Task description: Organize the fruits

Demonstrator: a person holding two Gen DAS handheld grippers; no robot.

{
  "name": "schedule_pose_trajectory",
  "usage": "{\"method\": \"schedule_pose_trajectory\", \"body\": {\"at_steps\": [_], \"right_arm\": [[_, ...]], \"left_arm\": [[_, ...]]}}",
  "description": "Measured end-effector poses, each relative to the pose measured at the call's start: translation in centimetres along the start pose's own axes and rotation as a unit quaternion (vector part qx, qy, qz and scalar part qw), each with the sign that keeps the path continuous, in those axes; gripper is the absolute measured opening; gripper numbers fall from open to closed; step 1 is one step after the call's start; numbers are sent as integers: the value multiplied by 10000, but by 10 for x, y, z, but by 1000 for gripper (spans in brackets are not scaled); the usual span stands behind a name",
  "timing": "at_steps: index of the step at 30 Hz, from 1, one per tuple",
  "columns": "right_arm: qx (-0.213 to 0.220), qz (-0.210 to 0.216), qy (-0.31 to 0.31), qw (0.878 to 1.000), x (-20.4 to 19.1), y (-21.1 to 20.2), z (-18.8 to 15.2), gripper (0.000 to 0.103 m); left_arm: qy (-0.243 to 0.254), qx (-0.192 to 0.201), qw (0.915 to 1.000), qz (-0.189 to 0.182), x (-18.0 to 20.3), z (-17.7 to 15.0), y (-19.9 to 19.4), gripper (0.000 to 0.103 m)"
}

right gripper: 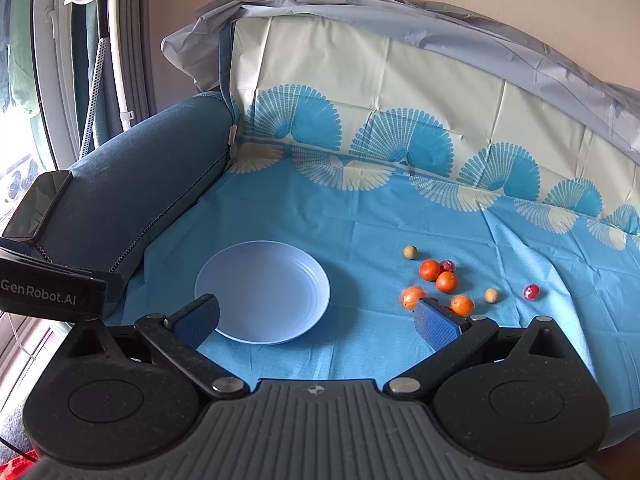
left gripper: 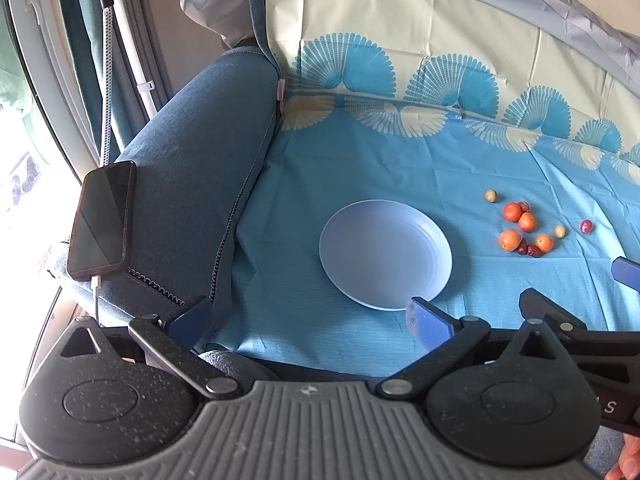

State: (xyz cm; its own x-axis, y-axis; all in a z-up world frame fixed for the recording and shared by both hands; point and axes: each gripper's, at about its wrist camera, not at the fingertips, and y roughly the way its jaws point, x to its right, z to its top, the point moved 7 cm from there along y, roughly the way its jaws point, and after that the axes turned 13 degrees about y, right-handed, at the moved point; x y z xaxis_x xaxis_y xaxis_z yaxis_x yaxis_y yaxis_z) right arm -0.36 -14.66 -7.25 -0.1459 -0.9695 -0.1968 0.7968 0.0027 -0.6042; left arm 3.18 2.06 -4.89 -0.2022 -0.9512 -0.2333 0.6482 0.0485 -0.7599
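An empty pale blue plate [left gripper: 386, 254] [right gripper: 262, 292] lies on the blue patterned cloth [left gripper: 360, 160]. To its right sits a loose cluster of several small oranges [left gripper: 512, 212] [right gripper: 446, 282], two tan round fruits [left gripper: 491, 195] [right gripper: 410, 252], red fruits [left gripper: 586, 226] [right gripper: 531, 291] and dark red dates [left gripper: 530, 251]. My left gripper [left gripper: 308, 316] is open at the plate's near edge, holding nothing. My right gripper [right gripper: 316, 320] is open too, its left finger over the plate's near rim and its right finger just in front of the oranges.
A dark phone [left gripper: 102, 220] [right gripper: 38, 210] rests on the blue sofa arm [left gripper: 192, 168] at the left. The cloth runs up the backrest behind. The left gripper's body [right gripper: 52, 292] shows at the left of the right wrist view. A window and curtain are far left.
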Motion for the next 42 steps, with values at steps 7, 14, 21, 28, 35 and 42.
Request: {"method": "schedule_pose_trajectory", "body": {"at_steps": [7,14,21,28,35,42], "right_arm": [[-14,3,7,10000,0,1,0,102],[-5,3,3,10000,0,1,0,102],[-44,1,26,10000,0,2,-3,102],[34,-86,312,9995,15,8,-6,102],[281,-984,1060,9891,101,33,-5,102],[142,-1737,1622,9713,207,106,-13,102]], "left_arm": [[11,-2,10000,11,0,1,0,103],[0,-3,10000,8,0,0,0,103],[29,-65,10000,2,-1,0,1,103],[165,-188,9996,-146,11,0,8,103],[530,-325,9973,-382,62,17,38,103],[1101,-396,9898,-816,138,52,94,103]]}}
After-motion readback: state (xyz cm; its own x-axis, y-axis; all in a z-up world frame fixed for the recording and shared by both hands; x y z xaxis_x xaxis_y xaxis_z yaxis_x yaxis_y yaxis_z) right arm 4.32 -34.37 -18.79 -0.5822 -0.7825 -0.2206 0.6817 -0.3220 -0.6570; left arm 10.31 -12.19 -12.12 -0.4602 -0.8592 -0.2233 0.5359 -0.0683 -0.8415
